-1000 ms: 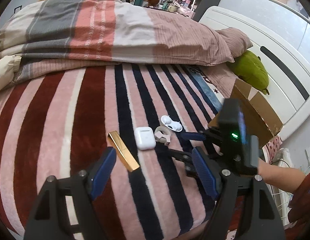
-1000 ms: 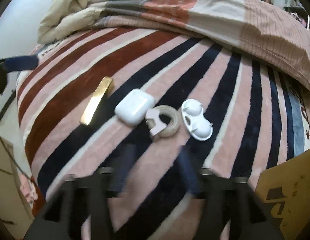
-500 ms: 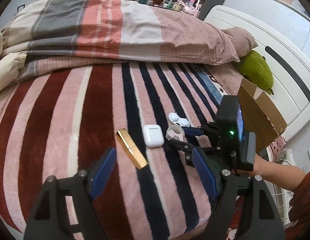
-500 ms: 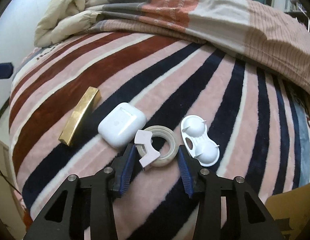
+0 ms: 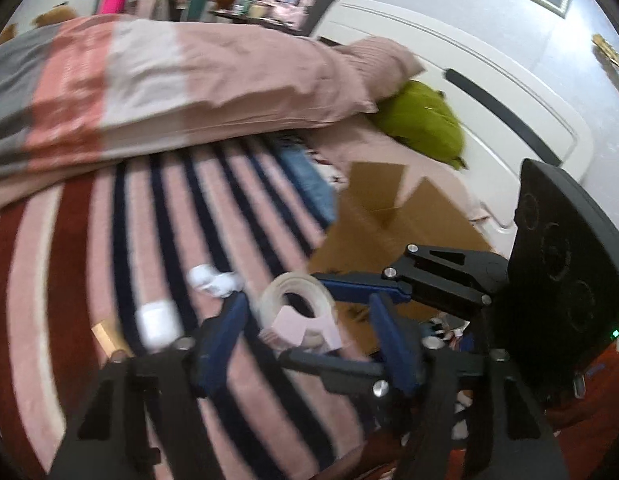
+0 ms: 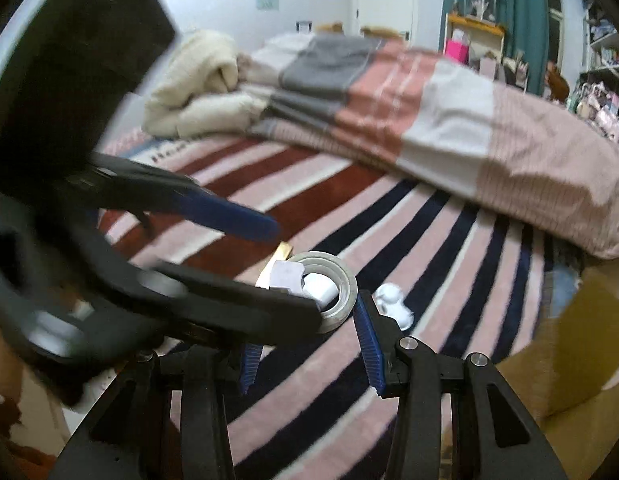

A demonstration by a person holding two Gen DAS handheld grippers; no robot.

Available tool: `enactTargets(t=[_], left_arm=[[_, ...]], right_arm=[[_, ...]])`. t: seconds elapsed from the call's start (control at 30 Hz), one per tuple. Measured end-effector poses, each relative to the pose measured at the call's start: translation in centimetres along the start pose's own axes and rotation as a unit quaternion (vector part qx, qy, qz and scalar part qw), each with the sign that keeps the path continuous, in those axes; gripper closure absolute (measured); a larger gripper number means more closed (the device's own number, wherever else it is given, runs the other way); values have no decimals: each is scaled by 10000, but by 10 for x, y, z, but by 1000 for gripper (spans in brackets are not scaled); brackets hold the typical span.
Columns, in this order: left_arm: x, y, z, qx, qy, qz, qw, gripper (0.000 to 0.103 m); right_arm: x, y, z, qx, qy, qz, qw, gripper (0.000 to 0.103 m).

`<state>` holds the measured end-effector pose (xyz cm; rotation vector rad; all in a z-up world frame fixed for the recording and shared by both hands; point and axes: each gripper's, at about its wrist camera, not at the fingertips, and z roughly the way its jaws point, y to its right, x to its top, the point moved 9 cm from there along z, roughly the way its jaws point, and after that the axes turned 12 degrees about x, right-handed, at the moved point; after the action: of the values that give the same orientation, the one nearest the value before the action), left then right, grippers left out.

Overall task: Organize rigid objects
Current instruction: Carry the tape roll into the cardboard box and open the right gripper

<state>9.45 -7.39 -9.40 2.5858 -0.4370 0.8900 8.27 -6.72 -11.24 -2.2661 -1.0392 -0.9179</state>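
Four small things are in play on the bed's striped blanket (image 5: 89,240). Three are lying on it — one gold bar (image 5: 105,330), one white earbud case (image 5: 157,320) and one white two-cup piece (image 5: 215,280) — while one roll of clear tape (image 6: 329,292) is riding above the blanket in the right tongs (image 6: 309,344).

The right tongs are gripping the roll by its rim, and in the left wrist view the roll (image 5: 297,304) is showing its hole toward the camera, with a pale pink tab hanging at its lower edge. In that view the gold bar's long axis is running from lower right to upper left; motion blur is smearing its ends.

The left tongs (image 5: 309,344) are closing, with nothing pressed between their blue pads (image 5: 225,328); the tape is sitting beyond them, in the other pair.

One open cardboard box (image 5: 409,220) is resting on the bed to the right, near one green cushion (image 5: 421,124). One folded quilt (image 6: 389,100) is lying across the far side.
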Motion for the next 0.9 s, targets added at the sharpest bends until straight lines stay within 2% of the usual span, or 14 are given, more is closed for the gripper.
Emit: enactTargets(t=[0.1,0.17,0.37,0.6,0.67,0.73,0.9], left_arm=[[15,27,11,24,-3,252,9997,62],[26,48,21,3,-38,403,9992,65],[47,107,63,-271,-348,829,9956,66],[51,147,117,-479,-1121,1028,9872,65],[49,150,123,-360,-1211,1107,9858,58],[50,148,120,-219,-1167,1138,9864,37],[57,131,95,-111,-843,989,9915,34]], right_arm=[[1,13,-27,-204,170,0,9996,65],[-2,27,-43,-376,231,80,9990,65],[-25,81,-88,-836,279,511,9948,65],[-60,140,-110,-1089,-236,1250,9859,65],[-69,150,-110,-1131,-428,1403,9827,65],[-77,155,-113,-1181,-548,1501,9801,62],[-80,154,-116,-1214,-549,1566,9786,57]])
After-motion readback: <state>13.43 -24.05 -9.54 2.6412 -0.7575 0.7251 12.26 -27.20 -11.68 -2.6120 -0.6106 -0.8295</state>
